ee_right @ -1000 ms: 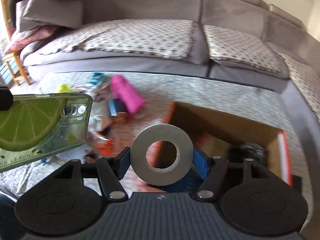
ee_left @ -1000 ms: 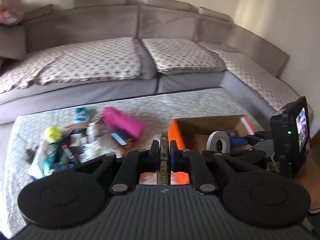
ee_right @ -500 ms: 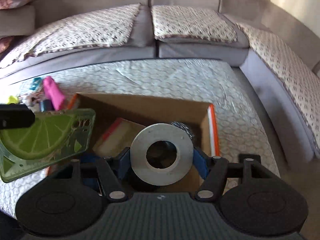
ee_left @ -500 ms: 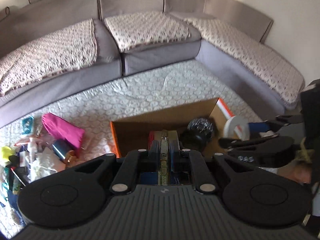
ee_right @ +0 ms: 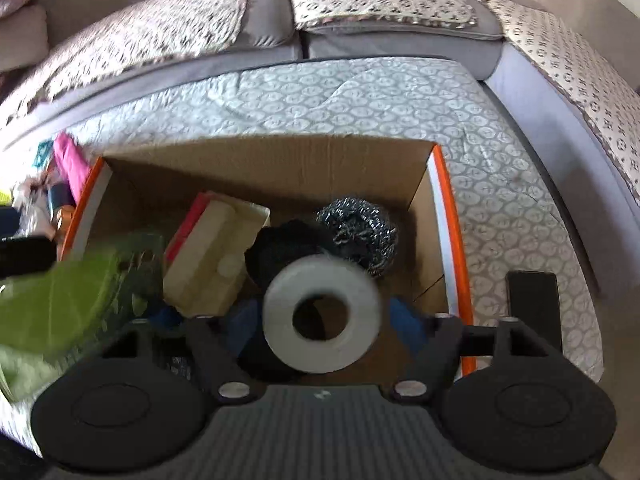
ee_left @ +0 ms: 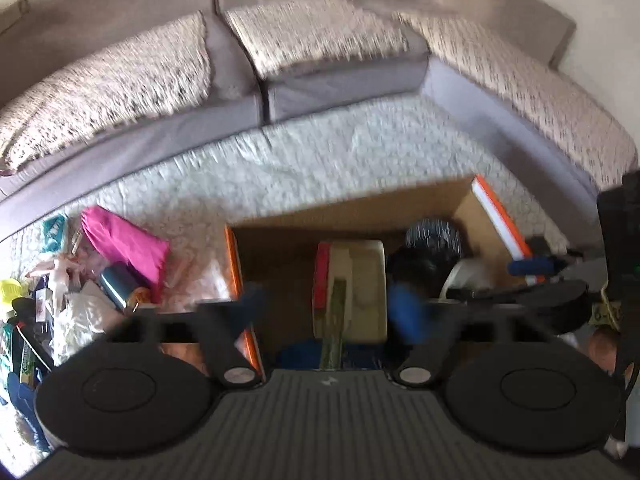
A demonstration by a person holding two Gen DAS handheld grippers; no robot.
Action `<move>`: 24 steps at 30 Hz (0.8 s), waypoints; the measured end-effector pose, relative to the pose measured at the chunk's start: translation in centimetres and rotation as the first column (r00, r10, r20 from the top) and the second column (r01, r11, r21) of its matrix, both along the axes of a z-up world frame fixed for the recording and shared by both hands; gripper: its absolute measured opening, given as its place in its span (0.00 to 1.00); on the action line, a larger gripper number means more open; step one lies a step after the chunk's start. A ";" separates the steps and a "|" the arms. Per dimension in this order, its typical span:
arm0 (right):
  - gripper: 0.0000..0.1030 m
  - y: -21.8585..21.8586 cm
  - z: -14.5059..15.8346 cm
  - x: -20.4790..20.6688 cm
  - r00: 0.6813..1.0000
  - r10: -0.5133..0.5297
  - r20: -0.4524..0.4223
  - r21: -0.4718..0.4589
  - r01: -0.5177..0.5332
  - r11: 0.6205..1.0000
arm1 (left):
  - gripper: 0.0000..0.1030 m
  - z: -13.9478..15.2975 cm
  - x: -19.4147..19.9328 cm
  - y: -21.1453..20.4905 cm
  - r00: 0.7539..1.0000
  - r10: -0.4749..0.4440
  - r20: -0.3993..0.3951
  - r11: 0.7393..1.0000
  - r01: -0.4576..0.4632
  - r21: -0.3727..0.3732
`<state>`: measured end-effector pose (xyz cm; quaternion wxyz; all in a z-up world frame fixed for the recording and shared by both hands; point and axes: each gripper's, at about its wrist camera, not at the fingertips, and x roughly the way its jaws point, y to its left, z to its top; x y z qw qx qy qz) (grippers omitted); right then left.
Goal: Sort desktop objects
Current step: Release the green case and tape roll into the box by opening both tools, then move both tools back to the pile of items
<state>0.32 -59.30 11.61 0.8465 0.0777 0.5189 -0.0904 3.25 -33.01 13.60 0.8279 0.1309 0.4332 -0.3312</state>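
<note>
Sorting looks partly done: the cardboard box (ee_right: 280,160) already holds a cream carton (ee_right: 216,256) and a wiry steel scourer (ee_right: 360,232), while a clutter pile (ee_left: 96,280) waits on the quilted cover. Both grippers (ee_left: 324,308) (ee_right: 322,320) stand spread above the box, the glossy green phone case (ee_right: 68,308) and the smooth tape ring (ee_right: 322,316) apparently dropping free.

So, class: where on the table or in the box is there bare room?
Bare cloth lies between sofa and cardboard box. The box floor's right corner beside the scourer is bare. The pile left of the box is crowded.
</note>
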 end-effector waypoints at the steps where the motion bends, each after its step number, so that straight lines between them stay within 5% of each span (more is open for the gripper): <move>1: 0.86 -0.1 0.1 -0.1 1.000 0.012 0.008 0.013 -0.012 1.000 | 0.86 0.2 -0.2 0.0 1.000 0.001 0.009 1.000 -0.001 -0.008; 24: 0.91 3.7 2.6 -1.8 0.999 0.030 0.039 -0.013 -0.029 0.999 | 0.88 1.7 0.9 7.2 0.995 0.083 0.049 0.997 -0.083 0.002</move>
